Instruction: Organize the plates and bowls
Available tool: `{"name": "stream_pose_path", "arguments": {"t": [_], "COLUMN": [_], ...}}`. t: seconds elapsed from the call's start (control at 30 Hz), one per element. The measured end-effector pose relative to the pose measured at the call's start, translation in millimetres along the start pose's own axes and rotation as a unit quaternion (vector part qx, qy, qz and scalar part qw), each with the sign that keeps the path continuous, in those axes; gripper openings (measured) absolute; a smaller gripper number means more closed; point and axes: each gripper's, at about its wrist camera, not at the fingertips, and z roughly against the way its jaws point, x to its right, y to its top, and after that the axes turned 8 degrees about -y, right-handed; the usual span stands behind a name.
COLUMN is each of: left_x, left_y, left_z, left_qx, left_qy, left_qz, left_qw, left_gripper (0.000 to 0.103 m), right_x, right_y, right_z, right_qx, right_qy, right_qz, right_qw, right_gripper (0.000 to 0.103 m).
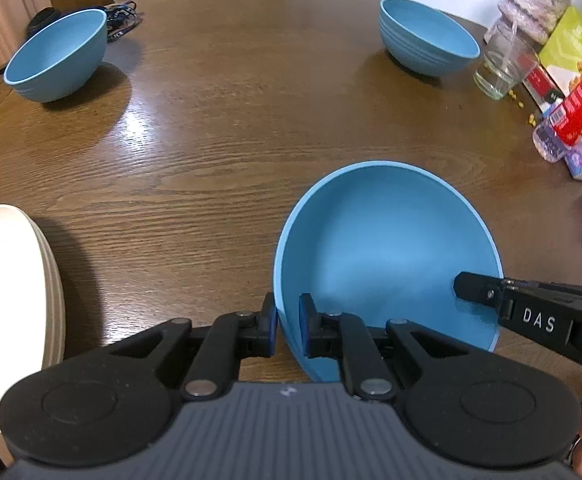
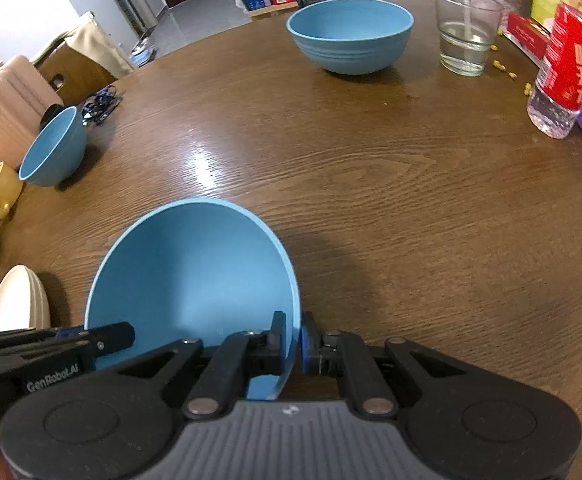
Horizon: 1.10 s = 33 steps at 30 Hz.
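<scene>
Both grippers clench the rim of one blue bowl (image 1: 387,248): the left gripper (image 1: 287,322) on its left edge, the right gripper (image 2: 293,340) on its right. Beyond this bowl sit two more bowls (image 1: 57,56); stacked plates (image 1: 7,300) lie to its left.

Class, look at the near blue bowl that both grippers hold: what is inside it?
The near bowl holds no food or dish. One finger of each gripper reaches over its rim. The lowest inner wall is hidden behind the grippers.
</scene>
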Motion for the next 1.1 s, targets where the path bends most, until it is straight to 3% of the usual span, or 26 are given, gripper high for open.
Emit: {"name": "stream_pose_path", "arguments": {"t": [0.5, 0.6, 0.67, 0.7, 0.73, 0.77, 0.83, 0.93, 1.1], "left_x": [16.8, 18.3, 18.0, 17.0, 15.9, 14.0, 9.3, 1.9, -4.7], "left_y": [2.5, 3.1, 3.4, 3.3, 3.3, 3.5, 3.9, 4.5, 5.3], "left_z": [-12.6, -11.8, -9.3, -7.3, -4.7, -2.0, 4.6, 14.8, 30.0], "left_qx": [-0.028, -0.027, -0.024, -0.020, -0.014, -0.010, -0.001, 0.012, 0.027], "left_qy": [0.025, 0.029, 0.031, 0.034, 0.039, 0.044, 0.048, 0.047, 0.044], "left_qz": [-0.053, -0.053, -0.051, -0.049, -0.048, -0.047, -0.039, -0.024, -0.015], "left_qw": [0.9979, 0.9978, 0.9979, 0.9980, 0.9980, 0.9979, 0.9981, 0.9985, 0.9985], "left_gripper": [0.013, 0.016, 0.025, 0.037, 0.049, 0.053, 0.071, 0.095, 0.103], "right_x": [9.1, 14.3, 16.2, 16.9, 17.7, 17.8, 18.1, 18.0, 15.4], "right_y": [-6.3, -7.1, -7.6, -7.8, -7.9, -7.9, -7.9, -8.7, -9.9], "right_z": [-5.0, -5.6, -4.1, -2.6, -1.0, 0.8, 4.7, 10.8, 23.4], "right_qx": [0.013, 0.011, 0.014, 0.017, 0.020, 0.023, 0.030, 0.038, 0.053], "right_qy": [-0.004, 0.012, 0.015, 0.016, 0.017, 0.014, 0.010, 0.004, -0.012], "right_qz": [-0.031, -0.043, -0.049, -0.051, -0.054, -0.056, -0.059, -0.064, -0.077], "right_qw": [0.999, 0.999, 0.999, 0.998, 0.998, 0.998, 0.998, 0.997, 0.996], "right_gripper": [0.006, 0.012, 0.016, 0.021, 0.030, 0.036, 0.062, 0.076, 0.086]}}
